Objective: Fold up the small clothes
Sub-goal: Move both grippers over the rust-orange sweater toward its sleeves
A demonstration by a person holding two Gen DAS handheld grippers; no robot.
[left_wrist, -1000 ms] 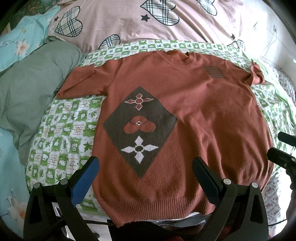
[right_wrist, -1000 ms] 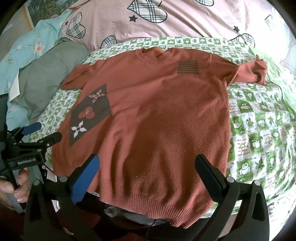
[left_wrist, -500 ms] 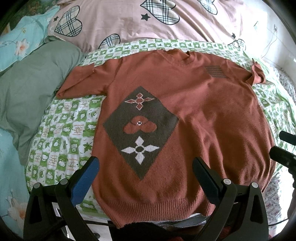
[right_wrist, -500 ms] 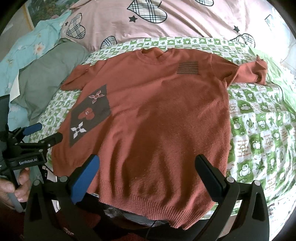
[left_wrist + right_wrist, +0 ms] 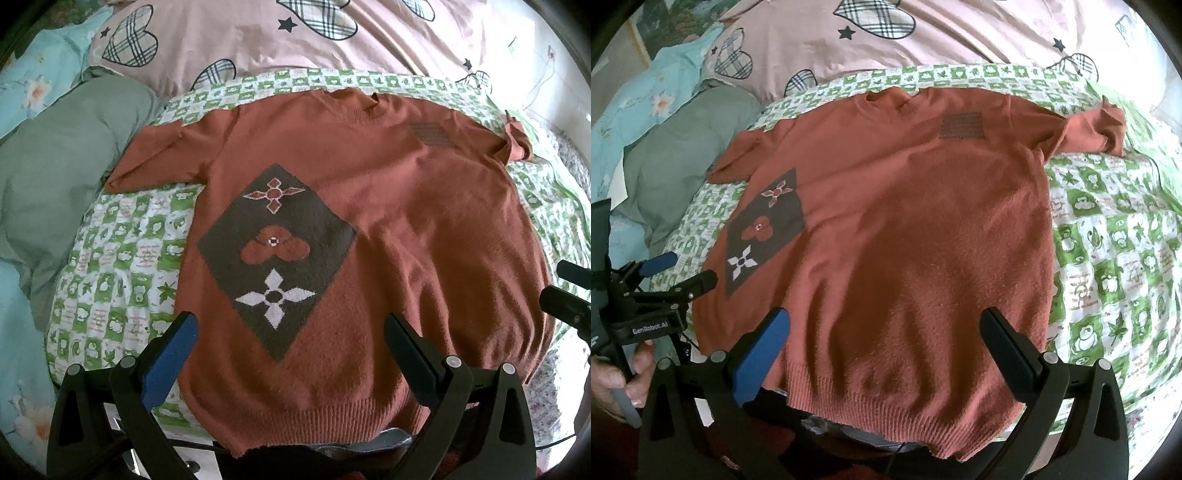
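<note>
We saw a rust-red knitted sweater spread flat, front up, on a green-and-white checked bedspread. It had short sleeves, a ribbed hem and neckline, a dark diamond panel with three flower motifs on one side of the front (a red cross-shaped one, a rounded red one, a white one), and a small striped patch near the opposite shoulder. One sleeve lay flat; the other sleeve was crumpled at its end.

Our left gripper hung above the lower part of the sweater with its fingers spread wide and nothing between them; the white flower sat just ahead of the gap, and the hem ran below it. Our right gripper was likewise wide apart and empty, over the plain lower front near the hem. Neither appeared to touch the fabric.

In the right wrist view the left gripper showed at the edge, gripped by a hand, beside the sweater's side seam. A grey-green pillow lay beside the flat sleeve, and a pink quilt with plaid hearts lay beyond the neckline.
</note>
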